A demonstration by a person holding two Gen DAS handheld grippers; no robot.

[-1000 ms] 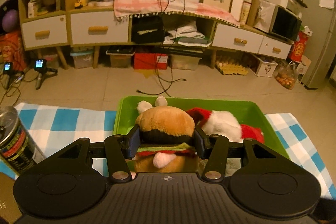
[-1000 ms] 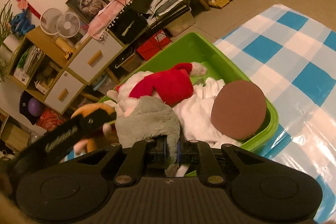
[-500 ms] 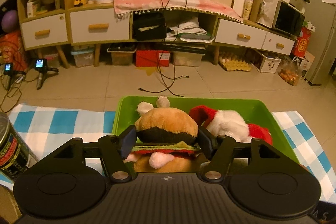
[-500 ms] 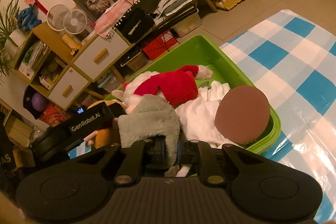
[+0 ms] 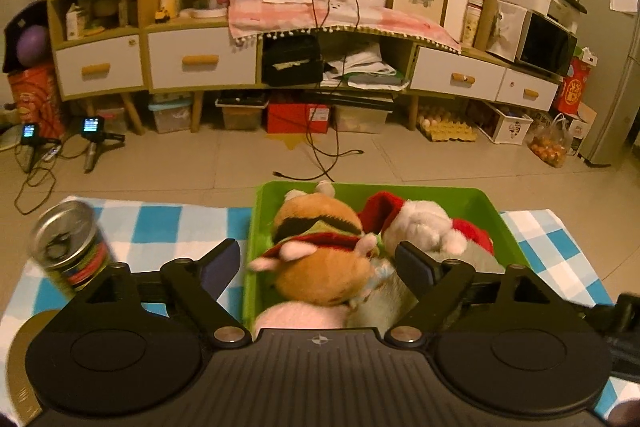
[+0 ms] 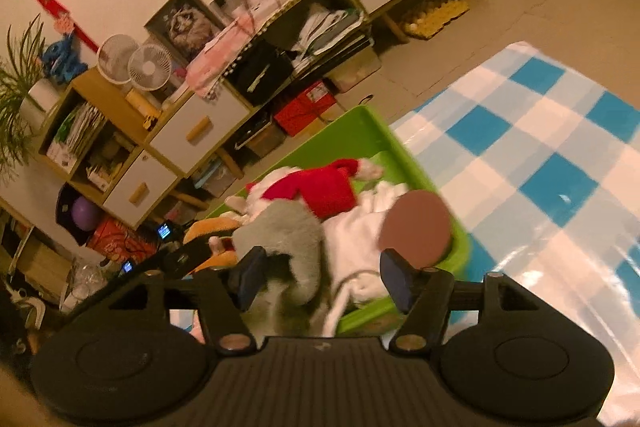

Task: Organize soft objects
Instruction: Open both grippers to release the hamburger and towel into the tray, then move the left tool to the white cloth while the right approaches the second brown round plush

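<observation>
— That burger plush (image 5: 320,259), how would it take a pinch?

— Soft and light, I'd judge. It squashes rather than slips, and nothing on it can break. The round bun sides are the place to take it, across the middle where it bulges.

— Is the left gripper (image 5: 318,263) holding it now?

— No. Its jaws are opening, both pads stand off the toy's sides, and the burger sits loose between them, inside the green bin (image 5: 486,211) at its left end.

— And the right gripper (image 6: 320,279)?

— Opening too. The grey plush (image 6: 288,239) lies between its fingers, but neither pad presses it. Floppy thing; I'd grab a thick fold of the body, not the thin trailing end.

— What else is in the bin?

— A red-and-white Santa plush (image 6: 316,187) toward the far wall of the bin, a white cloth (image 6: 356,227) against the right wall, and something pale pink (image 5: 300,315) at the near wall, too hidden to name. It looks nearly full.

— Anything outside the bin?

— A drink can (image 5: 70,247) well left of the bin, on the blue checked cloth (image 6: 540,155).
</observation>
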